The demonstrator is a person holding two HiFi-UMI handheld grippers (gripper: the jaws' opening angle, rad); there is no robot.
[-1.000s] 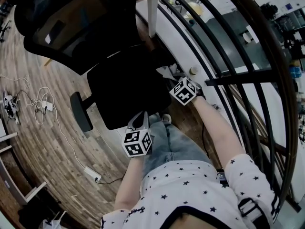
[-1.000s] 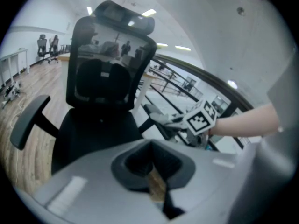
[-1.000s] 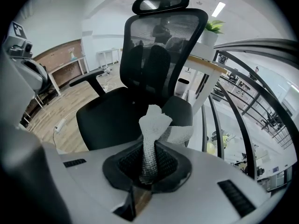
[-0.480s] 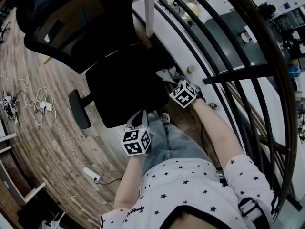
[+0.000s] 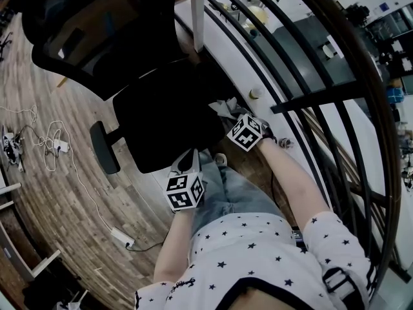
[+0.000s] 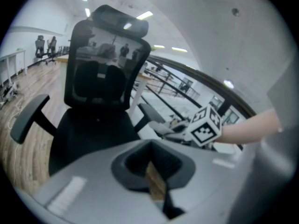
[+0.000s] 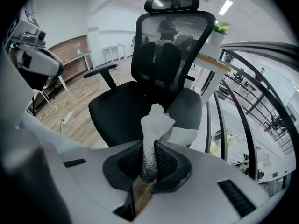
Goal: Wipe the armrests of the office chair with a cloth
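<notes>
The black office chair (image 5: 161, 118) stands in front of me, its mesh back (image 7: 168, 50) facing me. My right gripper (image 5: 235, 117) is shut on a white-grey cloth (image 5: 224, 106), which bunches up from the jaws (image 7: 154, 125) and drapes onto the chair's right armrest (image 7: 189, 107). The left armrest (image 5: 103, 147) sticks out bare on the other side (image 7: 100, 70). My left gripper (image 5: 188, 163) hovers at the seat's front edge, shut with nothing between its jaws (image 6: 152, 164). From there I see the right gripper's marker cube (image 6: 205, 125) by the right armrest (image 6: 150, 114).
A black curved railing (image 5: 303, 102) runs close along the right of the chair. A white table leg (image 5: 199, 15) stands behind the seat. Cables and a power strip (image 5: 122, 237) lie on the wooden floor at the left. My jeans-clad leg (image 5: 232, 196) is below the seat.
The right gripper with the cloth has slid a little nearer to me along the right armrest. The left gripper has hardly moved.
</notes>
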